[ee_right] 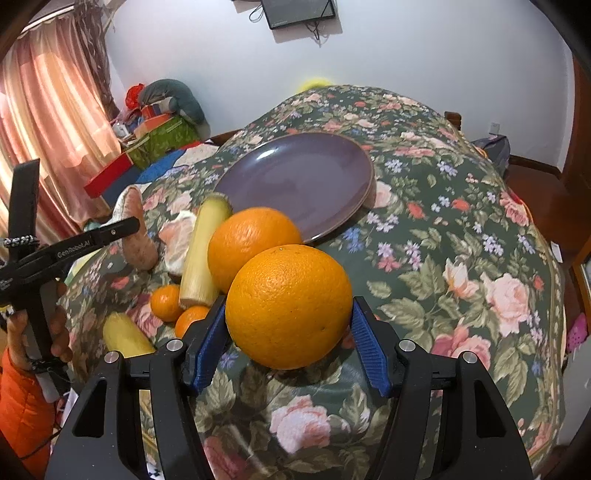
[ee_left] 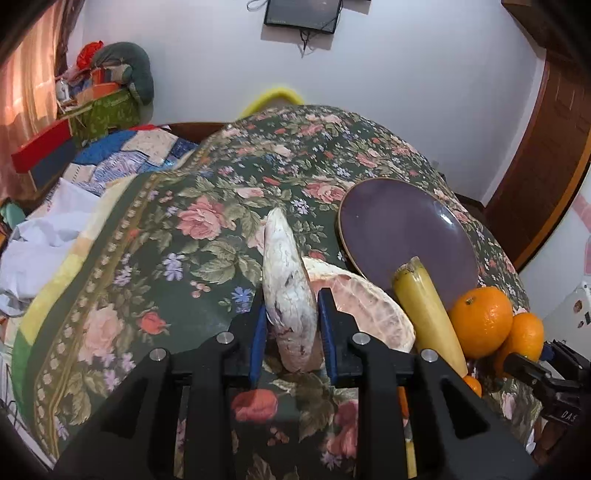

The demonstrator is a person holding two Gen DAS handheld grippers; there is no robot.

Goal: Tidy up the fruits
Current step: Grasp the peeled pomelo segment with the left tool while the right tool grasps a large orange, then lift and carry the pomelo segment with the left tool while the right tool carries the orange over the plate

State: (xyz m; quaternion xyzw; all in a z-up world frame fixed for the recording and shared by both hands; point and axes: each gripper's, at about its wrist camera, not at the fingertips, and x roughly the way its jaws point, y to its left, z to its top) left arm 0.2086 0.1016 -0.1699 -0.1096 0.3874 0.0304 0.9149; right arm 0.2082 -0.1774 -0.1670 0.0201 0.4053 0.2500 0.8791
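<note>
Left tool [ee_left: 290, 321] clamped on pale peeled pomelo wedge [ee_left: 288, 284]; right tool [ee_right: 288, 325] clamped on large round orange [ee_right: 289, 306] — both lifted over floral tabletop [ee_right: 461, 229]. Carry level to purple ceramic plate [ee_right: 295, 177] — release gently, avoiding roll-off.

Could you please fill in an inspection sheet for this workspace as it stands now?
Surface: floral cloth.
Job's things: empty purple plate; pomelo segments, two yellow sticks, several oranges beside it.
Clutter: boxes piled far left.
Grippers: left tongs shut on pomelo segment; right tongs shut on large orange.
Cables: wires under wall screen.
Surroundings: pink curtain, wooden door.
</note>
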